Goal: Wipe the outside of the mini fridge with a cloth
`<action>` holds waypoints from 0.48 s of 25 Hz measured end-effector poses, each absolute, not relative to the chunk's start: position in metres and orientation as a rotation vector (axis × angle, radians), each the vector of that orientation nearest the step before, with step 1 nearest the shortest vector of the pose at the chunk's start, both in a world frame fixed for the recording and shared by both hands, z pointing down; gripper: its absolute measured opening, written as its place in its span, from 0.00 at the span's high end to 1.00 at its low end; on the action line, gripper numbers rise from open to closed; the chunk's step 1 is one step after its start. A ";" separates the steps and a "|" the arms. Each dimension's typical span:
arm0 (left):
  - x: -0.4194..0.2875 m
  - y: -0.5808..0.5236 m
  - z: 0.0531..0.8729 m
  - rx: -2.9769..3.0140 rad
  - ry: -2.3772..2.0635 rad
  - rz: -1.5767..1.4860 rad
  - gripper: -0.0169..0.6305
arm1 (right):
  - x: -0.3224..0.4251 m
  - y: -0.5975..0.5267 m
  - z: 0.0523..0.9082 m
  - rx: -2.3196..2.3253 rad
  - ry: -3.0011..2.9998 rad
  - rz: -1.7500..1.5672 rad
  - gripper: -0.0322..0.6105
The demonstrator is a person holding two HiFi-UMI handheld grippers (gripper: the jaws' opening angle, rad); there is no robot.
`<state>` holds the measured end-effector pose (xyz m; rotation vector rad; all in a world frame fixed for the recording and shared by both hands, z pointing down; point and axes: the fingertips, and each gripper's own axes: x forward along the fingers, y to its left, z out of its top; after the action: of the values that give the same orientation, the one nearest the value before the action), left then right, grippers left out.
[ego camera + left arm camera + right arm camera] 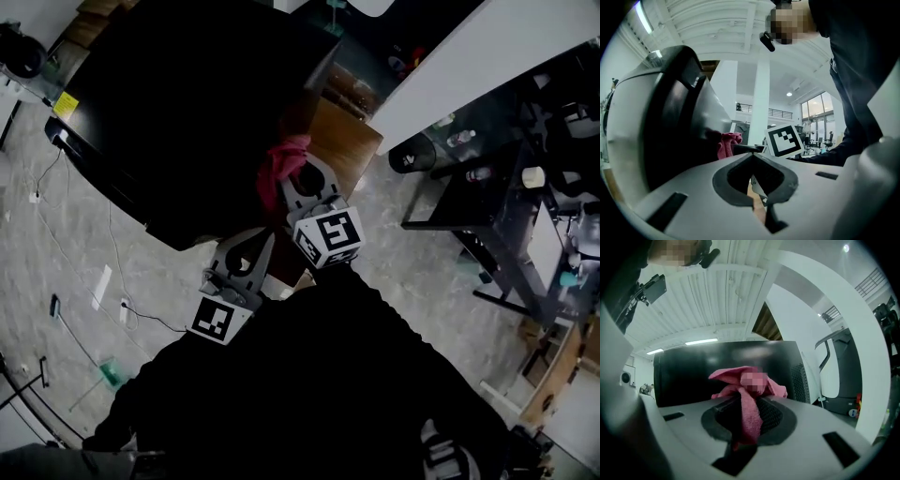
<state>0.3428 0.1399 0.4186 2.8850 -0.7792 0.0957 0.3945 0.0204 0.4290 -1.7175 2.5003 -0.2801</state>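
Observation:
The black mini fridge [187, 112] fills the upper left of the head view. A pink cloth [281, 159] is bunched against its near right side, with my right gripper [298, 178] shut on it. In the right gripper view the cloth [747, 390] hangs pinched between the jaws in front of the fridge's dark wall [693, 371]. My left gripper [255, 242] sits lower, by the fridge's near corner, shut with nothing in it. From the left gripper view [752, 157] I see the cloth [727, 144] and the right gripper's marker cube [783, 140] beyond.
A wooden cabinet [342, 141] stands right behind the fridge. A black bin [410, 155] and a dark cart with bottles [487, 197] are to the right. Cables [103, 281] trail over the grey floor at left. A white beam [469, 66] crosses the upper right.

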 end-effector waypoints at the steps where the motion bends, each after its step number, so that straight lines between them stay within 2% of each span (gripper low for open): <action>1: 0.355 0.139 0.422 2.884 -0.817 0.106 0.96 | 0.405 0.016 0.432 -1.694 2.517 -0.288 0.84; 6: 0.398 0.119 0.434 2.855 -0.996 0.134 0.96 | 0.450 -0.014 0.442 -1.616 2.573 -0.297 0.84; 12: 0.407 0.101 0.438 2.793 -1.141 0.115 0.96 | 0.476 -0.042 0.452 -1.595 2.585 -0.319 0.84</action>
<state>0.4066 0.1013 0.4382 2.7925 -1.1411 0.1148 0.4764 -0.0417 0.4521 -1.5952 2.5854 -0.3186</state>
